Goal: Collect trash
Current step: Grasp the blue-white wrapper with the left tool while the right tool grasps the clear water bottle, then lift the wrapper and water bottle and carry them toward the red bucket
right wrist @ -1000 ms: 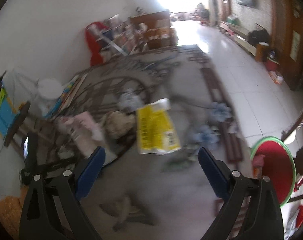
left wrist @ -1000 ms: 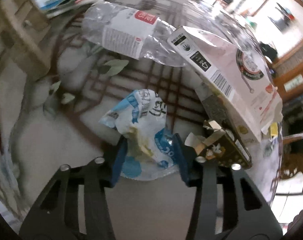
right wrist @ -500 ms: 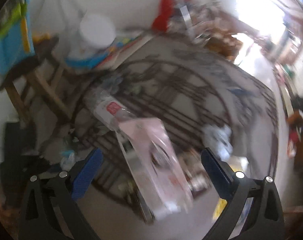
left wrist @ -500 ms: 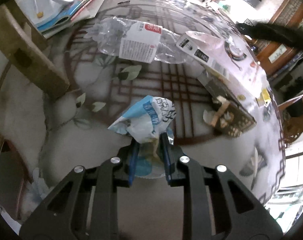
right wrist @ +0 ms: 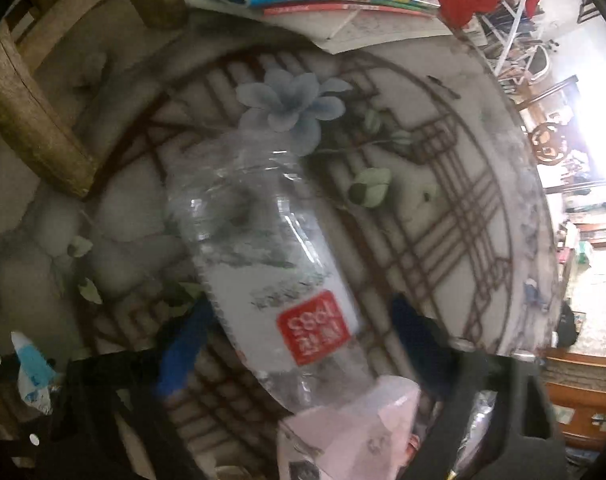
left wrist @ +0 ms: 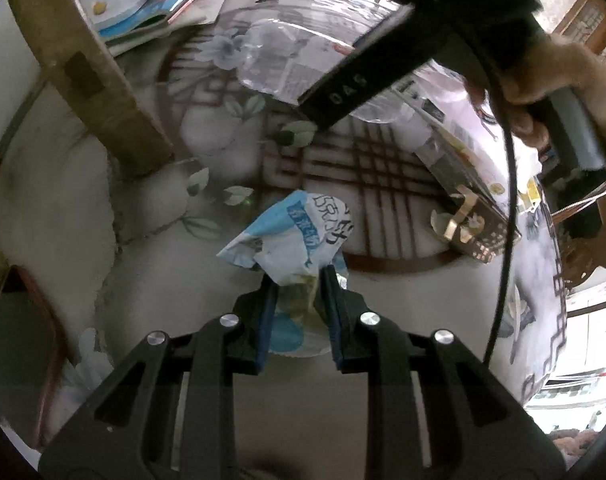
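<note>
Blurring hides whether closing right claw (right wrist: 299,328) touches bottle (right wrist: 263,256).

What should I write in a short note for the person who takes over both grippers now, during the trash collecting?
Left gripper: jaws shut on the crumpled blue and white wrapper, held just above the patterned table.
Right gripper: pointing down over the crushed clear bottle, jaws closing with the bottle between them; the frame is too blurred to show whether the pads press on it yet.
Still lying on the table: the pink and white box beside the bottle, and a dark torn carton.
Done: wrapper picked up.
Left: finish gripping the bottle, take both pieces away, then collect the box and the carton. No bin is in view.
</note>
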### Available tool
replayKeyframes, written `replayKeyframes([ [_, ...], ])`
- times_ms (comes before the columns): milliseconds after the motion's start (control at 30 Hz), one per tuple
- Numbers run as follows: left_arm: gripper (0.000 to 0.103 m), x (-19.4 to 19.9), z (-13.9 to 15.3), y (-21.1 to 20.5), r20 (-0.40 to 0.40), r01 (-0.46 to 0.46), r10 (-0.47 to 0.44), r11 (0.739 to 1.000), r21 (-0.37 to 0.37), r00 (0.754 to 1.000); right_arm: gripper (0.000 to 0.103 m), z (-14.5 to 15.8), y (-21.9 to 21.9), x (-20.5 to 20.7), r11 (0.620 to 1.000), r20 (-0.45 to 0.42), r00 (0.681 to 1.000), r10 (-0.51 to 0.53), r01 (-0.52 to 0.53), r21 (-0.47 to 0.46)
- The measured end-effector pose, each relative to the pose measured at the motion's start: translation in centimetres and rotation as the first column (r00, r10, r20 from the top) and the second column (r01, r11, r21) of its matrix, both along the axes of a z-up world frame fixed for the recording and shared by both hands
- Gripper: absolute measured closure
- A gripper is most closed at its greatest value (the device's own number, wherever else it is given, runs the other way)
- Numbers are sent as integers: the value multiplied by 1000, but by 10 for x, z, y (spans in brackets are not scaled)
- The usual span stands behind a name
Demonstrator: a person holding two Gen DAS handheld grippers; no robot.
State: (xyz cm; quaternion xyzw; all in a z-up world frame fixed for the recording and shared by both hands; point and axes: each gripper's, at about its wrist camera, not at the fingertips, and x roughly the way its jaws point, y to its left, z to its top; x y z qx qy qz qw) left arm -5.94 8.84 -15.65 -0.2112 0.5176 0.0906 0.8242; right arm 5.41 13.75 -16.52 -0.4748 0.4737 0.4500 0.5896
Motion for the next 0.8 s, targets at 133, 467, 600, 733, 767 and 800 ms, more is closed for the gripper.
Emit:
replayKeyframes([
  [133, 80, 2, -2, 11, 6, -23, 23, 1000, -13, 1000, 50, 14, -1, 7, 994, -36, 998, -59, 62, 89],
  [467, 80, 16, 2, 9, 29, 13, -13, 1000, -13, 1000, 50, 109, -44, 21, 884, -77, 970, -229, 241, 402],
  [600, 80, 20, 6, 6, 44, 35, -35, 999, 1, 998, 50, 147, -78, 21, 805, -136, 952, -275, 306, 508],
  [733, 80, 23, 10, 3, 48, 46, -45, 999, -1, 998, 50, 165, -120, 17, 704, -232, 905, -357, 424, 570],
  [767, 80, 24, 10, 2, 47, 52, -51, 999, -7, 998, 50, 167, -133, 15, 672, -247, 886, -392, 459, 581],
  [800, 80, 24, 11, 2, 49, 52, -52, 999, -12, 997, 50, 167, -144, 12, 642, -255, 862, -439, 499, 583],
])
